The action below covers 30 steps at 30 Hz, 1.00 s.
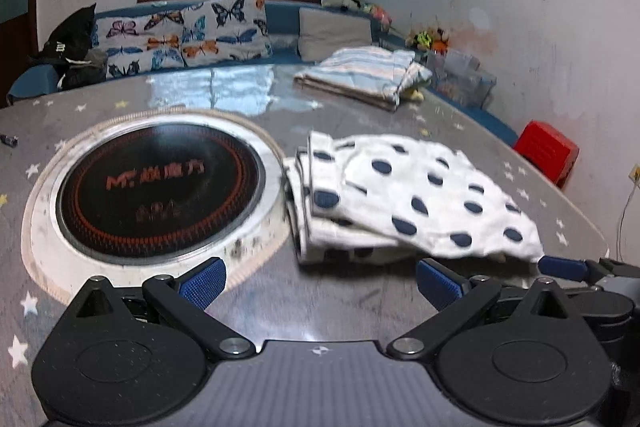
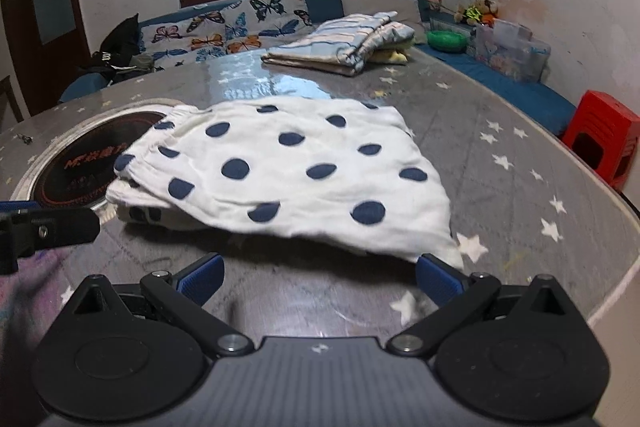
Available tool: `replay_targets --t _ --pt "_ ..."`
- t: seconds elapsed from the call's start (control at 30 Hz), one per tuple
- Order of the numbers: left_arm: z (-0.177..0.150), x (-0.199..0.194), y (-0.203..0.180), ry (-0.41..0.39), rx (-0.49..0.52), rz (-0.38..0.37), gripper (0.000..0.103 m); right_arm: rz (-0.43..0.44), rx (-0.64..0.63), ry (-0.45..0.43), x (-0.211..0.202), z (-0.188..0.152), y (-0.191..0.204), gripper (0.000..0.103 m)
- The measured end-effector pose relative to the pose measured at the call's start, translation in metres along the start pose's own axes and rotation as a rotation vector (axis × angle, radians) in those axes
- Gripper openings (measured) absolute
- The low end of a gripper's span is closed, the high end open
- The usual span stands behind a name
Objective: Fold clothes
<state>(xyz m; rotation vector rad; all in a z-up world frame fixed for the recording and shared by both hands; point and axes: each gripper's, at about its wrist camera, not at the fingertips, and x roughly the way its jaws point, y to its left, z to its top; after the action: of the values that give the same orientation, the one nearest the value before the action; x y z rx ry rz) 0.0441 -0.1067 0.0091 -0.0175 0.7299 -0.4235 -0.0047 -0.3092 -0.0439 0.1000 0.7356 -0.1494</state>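
The dotted garment [image 2: 288, 171] lies folded on the surface [image 2: 520, 187], its left edge overlapping the round cooktop [image 1: 160, 187]. Both grippers, left [image 1: 320, 281] and right [image 2: 320, 279], have jaws wide, holding nothing, just short of its near edge. Bare surface lies right of it; 1 striped stack [image 2: 340, 41] sits at the far edge.

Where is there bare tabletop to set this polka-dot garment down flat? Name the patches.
Free: the star-print strip right of the polka-dot garment out to the table edge, and the glossy stretch between it and the striped folded pile. Crowded: the left, where the garment's waistband overlaps the round cooktop, and the near edge, taken by both open grippers.
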Motion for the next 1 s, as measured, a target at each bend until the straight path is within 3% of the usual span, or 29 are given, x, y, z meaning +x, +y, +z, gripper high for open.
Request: replay_targets --t 1.0 --pt "-0.028 0.008 -0.014 0.092 0.024 0.017 0.103 -0.011 0.031 0.038 0.001 -0.021 -0.004 0.103"
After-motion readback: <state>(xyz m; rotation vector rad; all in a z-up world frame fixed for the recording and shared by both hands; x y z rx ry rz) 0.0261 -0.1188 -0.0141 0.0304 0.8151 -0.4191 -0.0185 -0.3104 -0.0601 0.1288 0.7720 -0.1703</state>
